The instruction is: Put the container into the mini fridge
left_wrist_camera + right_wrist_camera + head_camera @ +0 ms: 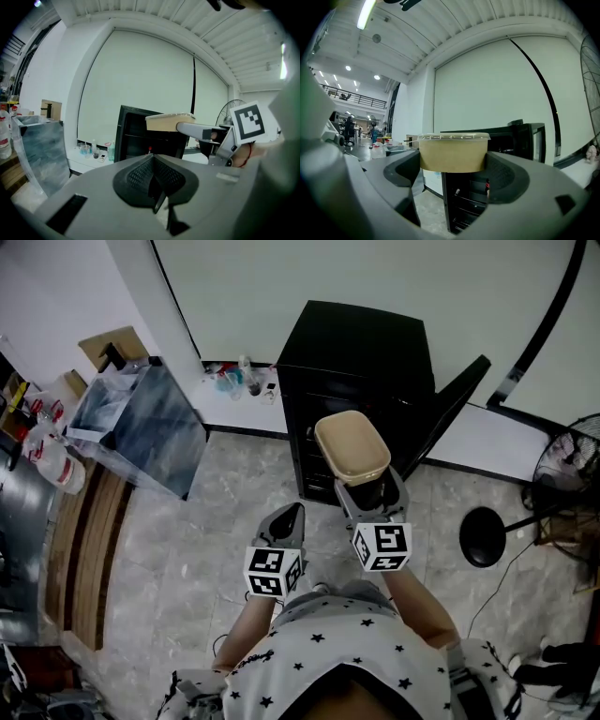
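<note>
A tan container with a clear lid [352, 446] is clamped between the jaws of my right gripper [370, 491], just in front of the open black mini fridge [361, 362]. In the right gripper view the container [453, 152] fills the gap between the jaws, with the fridge's dark shelves [468, 197] behind it. The fridge door [455, 409] stands swung open to the right. My left gripper [286, 521] is shut and holds nothing, lower and to the left of the fridge. The left gripper view shows the container [168, 122] held level by the right gripper [187, 126].
A grey bin with a plastic liner [141, 423] stands to the left, near a wooden bench [89, 549]. Bottles and cups [239, 381] sit on the white ledge beside the fridge. A round black stand base [483, 535] and a fan [567, 460] are at the right.
</note>
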A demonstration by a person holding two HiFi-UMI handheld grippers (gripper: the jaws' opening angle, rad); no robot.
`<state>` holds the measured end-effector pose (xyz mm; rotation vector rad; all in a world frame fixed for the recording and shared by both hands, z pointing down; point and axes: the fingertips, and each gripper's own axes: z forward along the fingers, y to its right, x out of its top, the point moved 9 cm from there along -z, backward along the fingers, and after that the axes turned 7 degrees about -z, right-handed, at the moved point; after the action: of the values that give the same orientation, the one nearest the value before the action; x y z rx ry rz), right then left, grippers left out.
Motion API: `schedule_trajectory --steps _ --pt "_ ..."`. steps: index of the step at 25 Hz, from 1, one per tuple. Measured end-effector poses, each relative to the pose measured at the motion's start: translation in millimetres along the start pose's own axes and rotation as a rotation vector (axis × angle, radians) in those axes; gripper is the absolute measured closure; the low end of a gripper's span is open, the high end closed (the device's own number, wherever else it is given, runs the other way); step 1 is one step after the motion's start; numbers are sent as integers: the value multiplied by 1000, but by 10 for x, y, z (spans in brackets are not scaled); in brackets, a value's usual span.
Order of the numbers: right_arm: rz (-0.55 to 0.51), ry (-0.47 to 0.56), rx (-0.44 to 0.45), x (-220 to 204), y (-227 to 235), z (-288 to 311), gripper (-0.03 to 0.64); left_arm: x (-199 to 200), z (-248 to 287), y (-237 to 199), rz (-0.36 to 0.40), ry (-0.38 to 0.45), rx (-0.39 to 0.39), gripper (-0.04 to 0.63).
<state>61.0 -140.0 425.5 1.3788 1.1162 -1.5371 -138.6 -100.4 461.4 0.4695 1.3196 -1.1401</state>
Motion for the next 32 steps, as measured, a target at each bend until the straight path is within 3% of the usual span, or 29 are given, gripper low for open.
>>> schedule_trajectory --steps 9,19,32 --pt "-6 -3 -23 -59 111 319 181 15 158 -91 -13 -13 -1 583" --pt "1 -20 -33 -256 347 781 181 74 474 -265 -24 -11 49 583" --pt "-14 -76 -56 -517 685 1309 181 131 1027 -376 -28 -38 35 583"
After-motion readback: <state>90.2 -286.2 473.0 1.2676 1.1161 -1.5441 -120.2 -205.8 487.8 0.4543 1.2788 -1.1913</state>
